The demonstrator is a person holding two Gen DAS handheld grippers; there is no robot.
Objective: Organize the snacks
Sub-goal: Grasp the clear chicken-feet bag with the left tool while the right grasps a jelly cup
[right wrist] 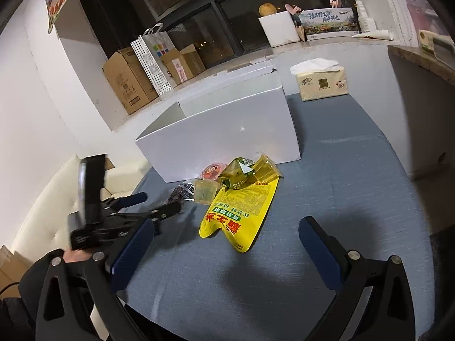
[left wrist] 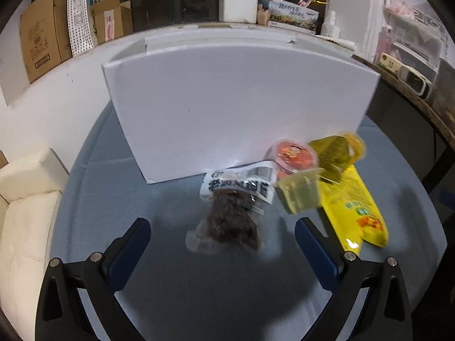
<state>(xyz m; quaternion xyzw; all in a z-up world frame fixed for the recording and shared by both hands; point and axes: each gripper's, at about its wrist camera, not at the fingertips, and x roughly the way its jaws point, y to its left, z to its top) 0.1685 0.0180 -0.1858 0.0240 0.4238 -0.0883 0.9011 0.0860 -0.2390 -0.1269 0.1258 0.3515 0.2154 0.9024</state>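
A white open box stands on the blue-grey table; it also shows in the right wrist view. In front of it lie a clear packet of dark snack, a yellow-green jelly cup, a red-lidded cup, a green-yellow packet and a flat yellow bag. My left gripper is open, its fingers either side of the dark packet. My right gripper is open just before the yellow bag. The left gripper also shows in the right wrist view.
A tissue pack sits at the table's far right. Cardboard boxes and a dotted paper bag stand on the ledge behind. A cream sofa is at left. A dark counter edge is at right.
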